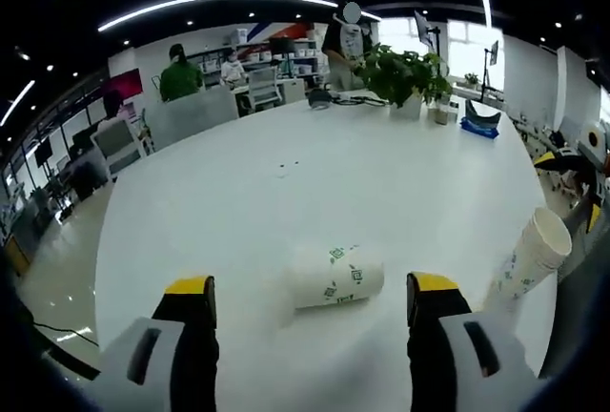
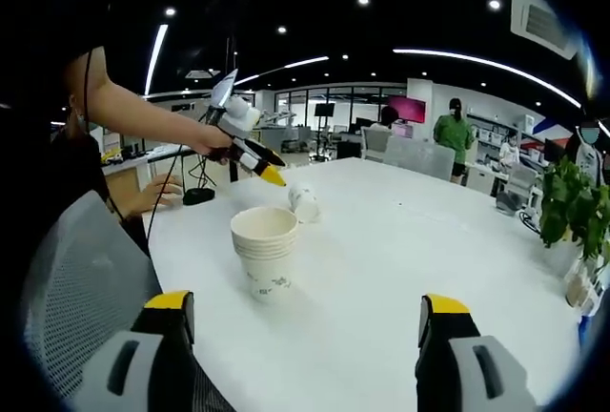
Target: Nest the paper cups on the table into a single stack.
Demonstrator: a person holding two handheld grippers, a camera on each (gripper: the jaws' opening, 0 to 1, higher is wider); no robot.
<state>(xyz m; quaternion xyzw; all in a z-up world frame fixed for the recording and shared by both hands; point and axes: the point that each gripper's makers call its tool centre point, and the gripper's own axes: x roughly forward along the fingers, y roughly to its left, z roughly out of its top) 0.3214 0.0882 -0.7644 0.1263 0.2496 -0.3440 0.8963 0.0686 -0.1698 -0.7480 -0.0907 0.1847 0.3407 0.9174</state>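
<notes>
On the table: white top, taken as the landmark.
Left gripper: jaws wide, empty, hovering just short of the cup.
Cup: lying on its side between the jaw tips, near the table's front edge.
Stack: upright, nested cups; right of the cup, seemingly tilted there by the lens.
Right gripper: jaws wide, empty, stack ahead.
Risk: the round cup may roll away or crush if pinched hard.
Surroundings: plant at the table's far edge, well apart; nothing blocks the reach.
</notes>
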